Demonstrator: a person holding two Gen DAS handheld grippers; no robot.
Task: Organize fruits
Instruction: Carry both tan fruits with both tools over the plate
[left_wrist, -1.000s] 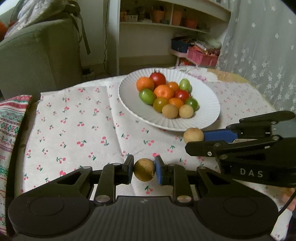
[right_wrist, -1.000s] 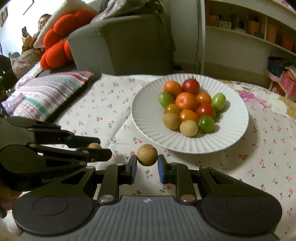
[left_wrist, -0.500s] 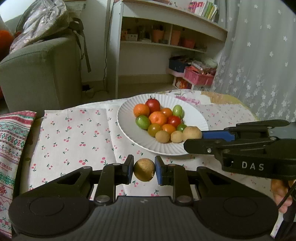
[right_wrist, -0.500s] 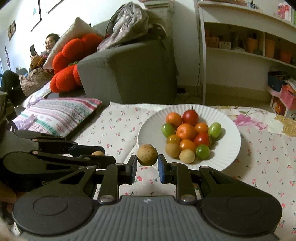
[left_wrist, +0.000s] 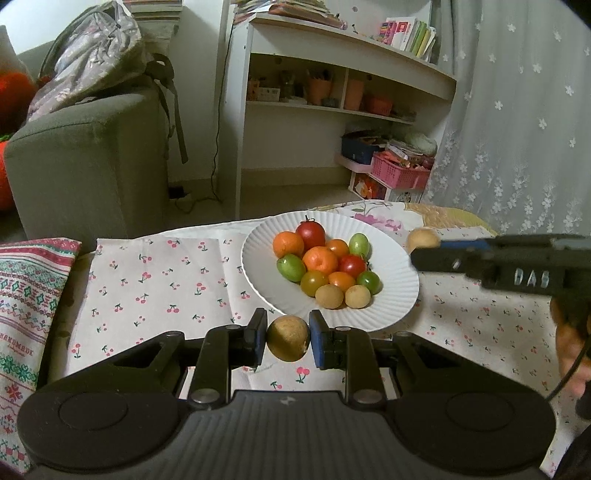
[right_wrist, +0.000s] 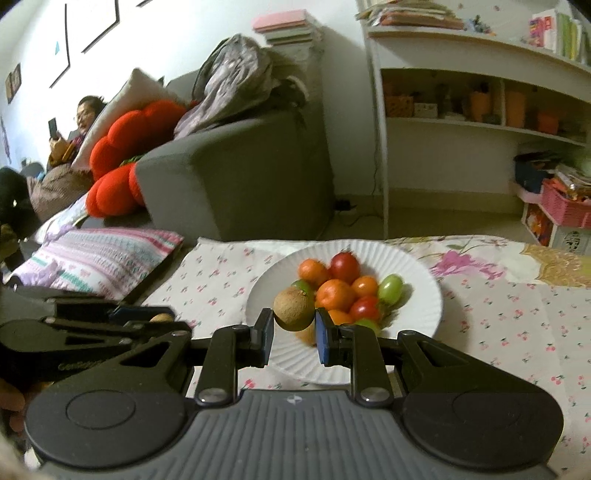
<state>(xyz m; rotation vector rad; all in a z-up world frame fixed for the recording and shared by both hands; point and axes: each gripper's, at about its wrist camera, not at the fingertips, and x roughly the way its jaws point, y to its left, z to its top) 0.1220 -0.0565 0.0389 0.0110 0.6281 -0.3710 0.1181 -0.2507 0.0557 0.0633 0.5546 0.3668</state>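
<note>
A white ribbed plate (left_wrist: 400, 284) (right_wrist: 421, 280) on the cherry-print cloth holds a pile of orange, red and green fruits plus two tan longans (left_wrist: 328, 296). My left gripper (left_wrist: 287, 339) is shut on a tan longan (left_wrist: 288, 338), raised just short of the plate's near rim. My right gripper (right_wrist: 294, 325) is shut on another tan longan (right_wrist: 293, 308), raised in front of the plate. In the left wrist view the right gripper's longan (left_wrist: 422, 239) shows to the right of the plate.
A striped patterned cushion (left_wrist: 26, 295) lies at the left table edge. A grey sofa (left_wrist: 85, 158) with a bag on it, a white shelf unit (left_wrist: 332, 92) and a pink basket (left_wrist: 400, 171) stand behind the table. A lace curtain (left_wrist: 517, 129) hangs at right.
Both grippers have lifted and pulled back from the plate, each still holding its longan. The right gripper has moved toward the plate's right side and its view now looks over the plate.
</note>
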